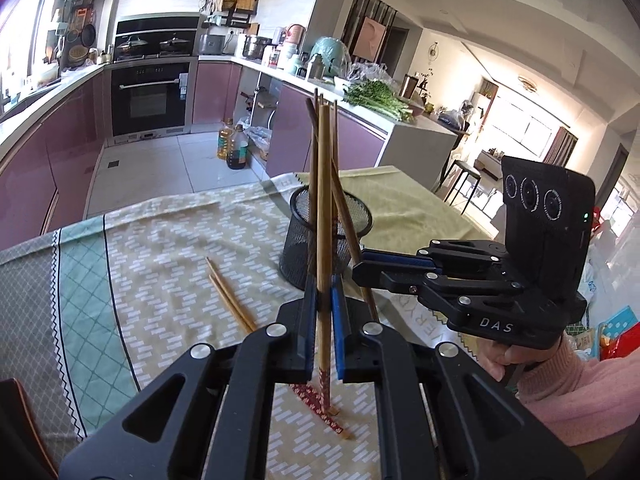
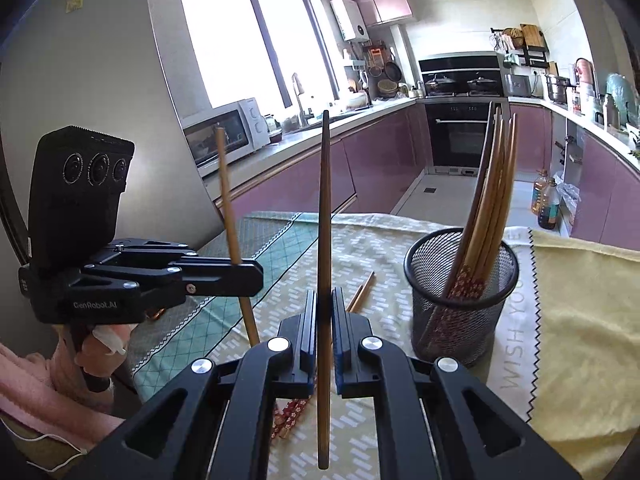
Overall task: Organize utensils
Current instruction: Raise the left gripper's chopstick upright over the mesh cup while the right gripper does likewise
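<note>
A table draped in a beige and mint-green patterned tablecloth carries a pale yellow towel on its far right. A black wire-mesh cylindrical holder stands between them. Two loose light bamboo chopsticks lie left of it, a red-patterned pair nearer.
</note>
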`<state>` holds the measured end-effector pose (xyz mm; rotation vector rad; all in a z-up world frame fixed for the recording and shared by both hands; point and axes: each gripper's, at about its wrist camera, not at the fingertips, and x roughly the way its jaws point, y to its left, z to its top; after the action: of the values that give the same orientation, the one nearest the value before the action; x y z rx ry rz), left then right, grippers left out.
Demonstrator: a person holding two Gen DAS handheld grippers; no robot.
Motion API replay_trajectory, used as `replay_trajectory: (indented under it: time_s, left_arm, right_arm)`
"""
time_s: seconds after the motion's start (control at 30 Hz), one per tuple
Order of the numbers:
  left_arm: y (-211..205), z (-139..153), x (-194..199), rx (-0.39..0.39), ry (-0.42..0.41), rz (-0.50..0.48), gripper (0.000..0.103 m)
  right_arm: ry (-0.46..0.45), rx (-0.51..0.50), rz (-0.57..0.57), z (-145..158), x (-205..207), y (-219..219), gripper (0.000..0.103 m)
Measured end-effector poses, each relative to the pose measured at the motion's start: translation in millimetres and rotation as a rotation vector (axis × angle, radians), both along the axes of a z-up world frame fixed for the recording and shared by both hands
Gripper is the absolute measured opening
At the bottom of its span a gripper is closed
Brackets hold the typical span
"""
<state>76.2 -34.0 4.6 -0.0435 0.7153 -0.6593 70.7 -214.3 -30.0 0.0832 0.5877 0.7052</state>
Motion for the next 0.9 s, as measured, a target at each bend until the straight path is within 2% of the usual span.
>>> replay_trajectory:
  time_s: [0.5, 0.9]
  left_arm:
    - [-8, 49, 27, -0.068, -0.092, 0.008, 0.008]
    - [-32, 87, 47, -0.083, -0.181, 0.007, 0.008]
  right_arm:
    - [-0.098, 0.039, -0.109, 30, 18, -30, 0.006]
    - [-0.187, 0.064, -0.185, 56, 40, -44, 0.006]
